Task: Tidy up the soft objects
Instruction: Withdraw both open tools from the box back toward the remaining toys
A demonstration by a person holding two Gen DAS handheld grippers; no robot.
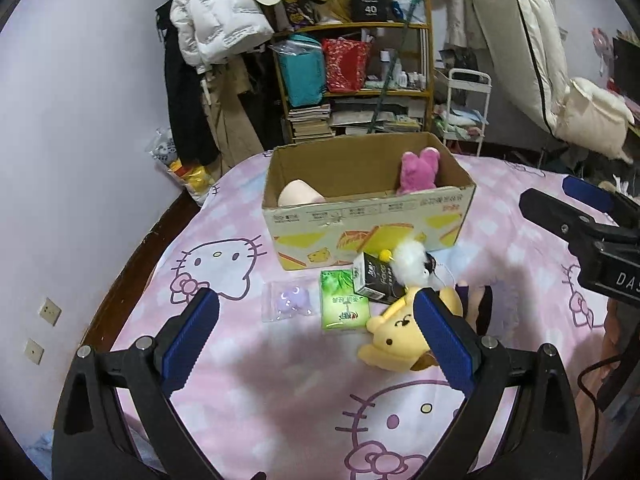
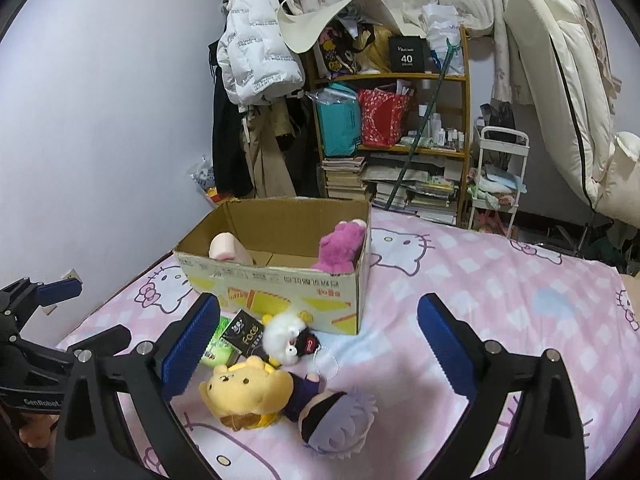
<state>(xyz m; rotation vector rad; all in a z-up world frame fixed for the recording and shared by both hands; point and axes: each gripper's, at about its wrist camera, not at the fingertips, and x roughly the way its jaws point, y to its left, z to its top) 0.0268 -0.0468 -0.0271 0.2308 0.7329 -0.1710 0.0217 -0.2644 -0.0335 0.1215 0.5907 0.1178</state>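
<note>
An open cardboard box (image 1: 372, 224) (image 2: 280, 284) stands on the bed and holds a pink plush (image 1: 418, 170) (image 2: 340, 250) and a peach plush (image 1: 298, 194) (image 2: 226, 248). In front of it lie a yellow bear plush (image 1: 394, 338) (image 2: 248, 394), a white fluffy plush (image 1: 410, 266) (image 2: 286, 336), a doll with a dark mask and pale hair (image 2: 338, 420), a small purple toy in a clear bag (image 1: 290, 300), a green tissue pack (image 1: 342, 306) and a black box (image 1: 376, 282) (image 2: 244, 334). My left gripper (image 1: 316, 336) is open above these. My right gripper (image 2: 318, 340) is open above the plushes.
The bed has a pink Hello Kitty sheet (image 1: 280, 400) (image 2: 500, 300). A wall (image 1: 80, 160) runs along its left edge. Behind stand a cluttered shelf (image 1: 360, 80), hanging coats (image 1: 216, 20) and a white cart (image 2: 500, 176).
</note>
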